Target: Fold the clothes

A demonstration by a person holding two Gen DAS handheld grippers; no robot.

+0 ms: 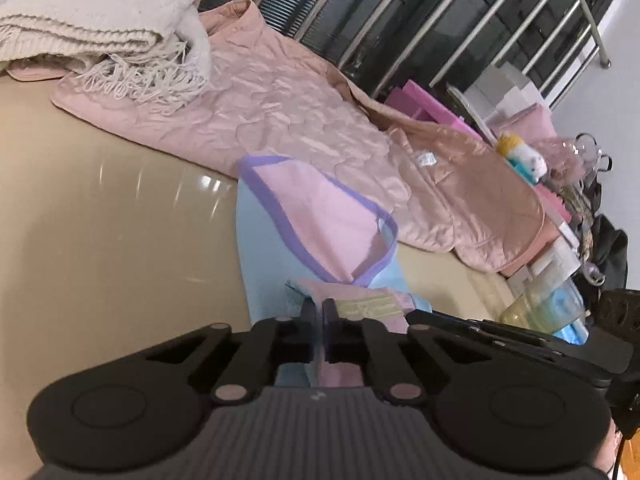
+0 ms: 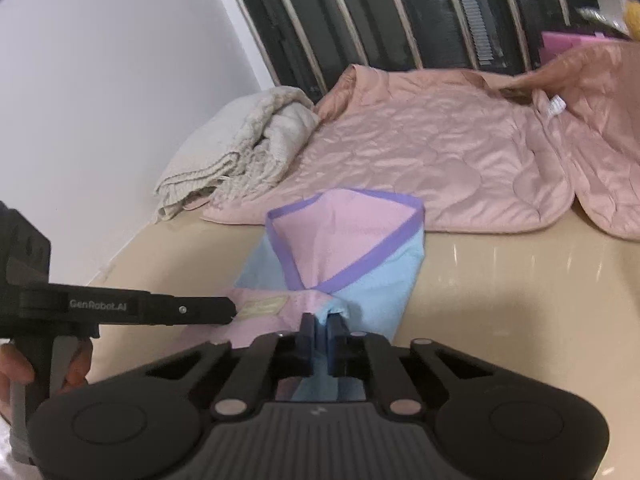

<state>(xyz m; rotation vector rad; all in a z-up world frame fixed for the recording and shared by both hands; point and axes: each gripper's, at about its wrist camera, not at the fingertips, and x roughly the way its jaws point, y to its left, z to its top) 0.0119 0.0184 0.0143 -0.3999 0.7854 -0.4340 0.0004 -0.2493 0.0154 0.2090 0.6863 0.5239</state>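
Note:
A small pink and light-blue garment with purple trim (image 1: 316, 216) lies on the glossy beige table (image 1: 100, 220). It also shows in the right wrist view (image 2: 344, 248). My left gripper (image 1: 319, 312) is shut on the garment's near pink edge, beside a pale label (image 1: 368, 306). My right gripper (image 2: 320, 322) is shut on the garment's near blue edge. The left gripper (image 2: 228, 310) shows from the side in the right wrist view, its tip at the label. The near edge is lifted slightly; the far part rests on the table.
A quilted pink jacket (image 1: 288, 120) lies spread behind the garment, also in the right wrist view (image 2: 432, 148). A cream fringed knit (image 1: 100, 28) is piled at the far left. Metal railings (image 1: 460, 8), boxes and a clear container (image 1: 544, 308) stand at the right.

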